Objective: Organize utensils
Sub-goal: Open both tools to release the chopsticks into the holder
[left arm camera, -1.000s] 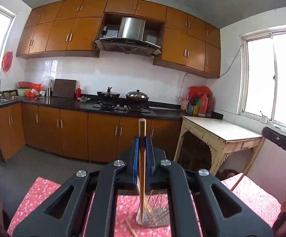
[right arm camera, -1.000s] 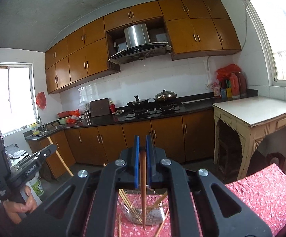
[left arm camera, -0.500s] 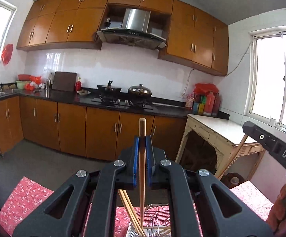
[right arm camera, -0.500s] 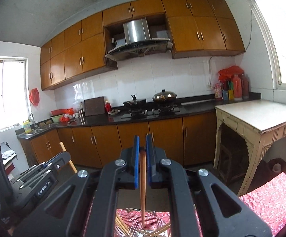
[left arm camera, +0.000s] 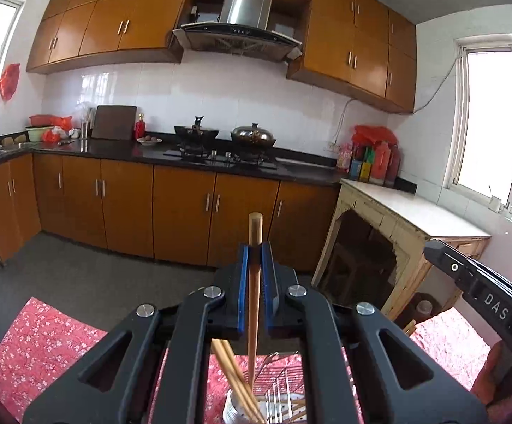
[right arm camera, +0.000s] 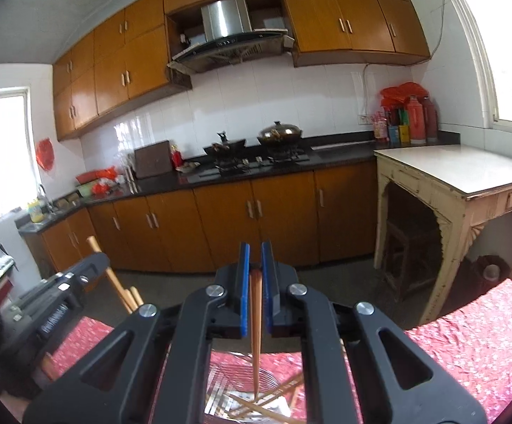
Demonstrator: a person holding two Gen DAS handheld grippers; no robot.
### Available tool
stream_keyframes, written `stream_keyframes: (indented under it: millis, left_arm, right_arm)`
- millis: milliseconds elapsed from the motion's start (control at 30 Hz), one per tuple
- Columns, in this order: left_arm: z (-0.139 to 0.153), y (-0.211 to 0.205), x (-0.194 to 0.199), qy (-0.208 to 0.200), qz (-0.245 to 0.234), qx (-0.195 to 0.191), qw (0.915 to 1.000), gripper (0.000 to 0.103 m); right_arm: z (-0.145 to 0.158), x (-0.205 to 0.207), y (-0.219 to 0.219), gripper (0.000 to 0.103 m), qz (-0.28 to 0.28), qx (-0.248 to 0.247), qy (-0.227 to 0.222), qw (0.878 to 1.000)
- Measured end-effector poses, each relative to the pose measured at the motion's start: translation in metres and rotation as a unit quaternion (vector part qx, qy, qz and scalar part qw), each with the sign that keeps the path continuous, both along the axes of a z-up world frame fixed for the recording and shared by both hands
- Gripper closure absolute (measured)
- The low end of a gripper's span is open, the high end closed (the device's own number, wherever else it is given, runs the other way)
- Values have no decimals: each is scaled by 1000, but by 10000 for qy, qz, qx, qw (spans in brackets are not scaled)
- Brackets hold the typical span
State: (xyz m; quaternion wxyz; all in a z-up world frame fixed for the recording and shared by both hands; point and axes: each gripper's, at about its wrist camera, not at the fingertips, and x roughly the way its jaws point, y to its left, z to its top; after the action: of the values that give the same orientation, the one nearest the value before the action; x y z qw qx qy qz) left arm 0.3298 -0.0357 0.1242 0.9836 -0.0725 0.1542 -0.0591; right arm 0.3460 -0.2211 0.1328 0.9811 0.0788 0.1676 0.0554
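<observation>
My left gripper (left arm camera: 255, 247) is shut on a wooden chopstick (left arm camera: 254, 304) that stands upright, its lower end down in a wire utensil basket (left arm camera: 280, 388) holding several other chopsticks (left arm camera: 234, 378). My right gripper (right arm camera: 255, 247) is shut on another wooden chopstick (right arm camera: 255, 335), tip pointing down into the same wire basket (right arm camera: 220, 392). The basket stands on a red flowered cloth (left arm camera: 44, 346). The right gripper's body shows at the right of the left wrist view (left arm camera: 482, 293); the left gripper's body shows at the left of the right wrist view (right arm camera: 54, 311).
Beyond the cloth-covered table lie a grey floor, orange kitchen cabinets (left arm camera: 129, 208) under a black counter with two pots (left arm camera: 252, 134), and a pale side table (left arm camera: 415, 219) at the right.
Both grippers have tilted and shifted over the basket while staying shut on their chopsticks. The left view now looks a little lower, showing more of the basket than half a second ago.
</observation>
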Motion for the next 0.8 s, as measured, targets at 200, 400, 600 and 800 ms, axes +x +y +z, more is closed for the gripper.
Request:
stream_keyframes:
  millis: [200, 400, 600, 800]
  left_arm:
    - [8, 16, -19, -48, 299, 130, 9995, 52]
    - [11, 28, -47, 56, 443, 225, 9987, 52]
    - [-6, 45, -80, 303, 532, 226, 9979, 52]
    - [-47, 61, -113, 641, 609, 302, 9956, 52]
  right_arm:
    - [0, -20, -23, 69, -292, 56, 8, 9996]
    - [0, -54, -45, 69, -512, 130, 37, 9986]
    - [-26, -95, -63, 67, -700, 193, 256, 9970]
    - [-90, -128, -67, 67, -791, 136, 764, 9938]
